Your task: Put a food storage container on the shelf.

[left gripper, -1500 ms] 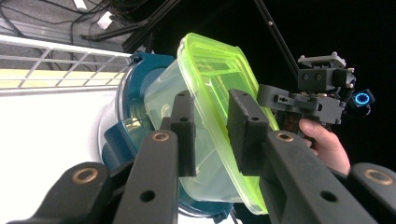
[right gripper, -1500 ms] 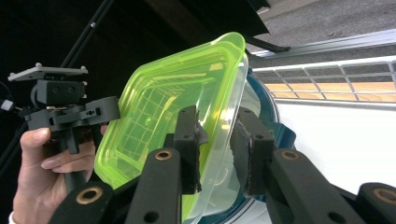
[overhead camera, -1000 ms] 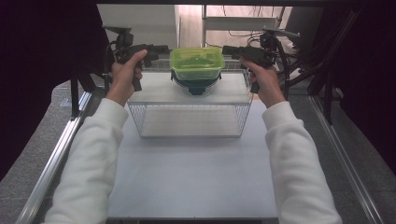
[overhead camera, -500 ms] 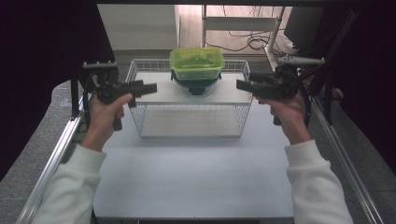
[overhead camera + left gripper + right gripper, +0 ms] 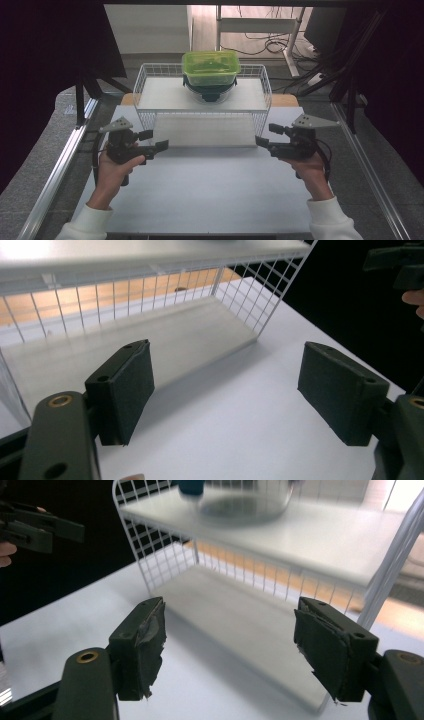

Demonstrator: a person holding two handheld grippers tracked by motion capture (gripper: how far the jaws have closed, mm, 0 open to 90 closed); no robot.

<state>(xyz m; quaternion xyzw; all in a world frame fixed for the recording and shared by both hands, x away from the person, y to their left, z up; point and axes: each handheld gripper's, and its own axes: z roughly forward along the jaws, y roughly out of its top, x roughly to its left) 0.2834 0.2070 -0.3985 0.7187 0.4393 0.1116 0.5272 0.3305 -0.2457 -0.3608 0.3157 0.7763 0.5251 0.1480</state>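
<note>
Clearly no writing is readable on the green-lidded container [image 5: 210,67], which sits on top of the wire rack [image 5: 150,85] at 12 o'clock. Low over the table [image 5: 210,195], the left hand-held gripper [image 5: 156,141] at 9 o'clock and right hand-held gripper [image 5: 266,136] at 3 o'clock point inward, jaws apart and empty.

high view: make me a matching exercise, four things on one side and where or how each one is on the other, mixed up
Things:
1. green container
2. wire shelf
3. left gripper
4. right gripper

Places or states:
A. open, at the shelf's right front corner
B. stands on the white table
C. on top of the shelf, on a dark bowl
D. open, at the shelf's left front corner

Pairs: 1-C, 2-B, 3-D, 4-A
</note>
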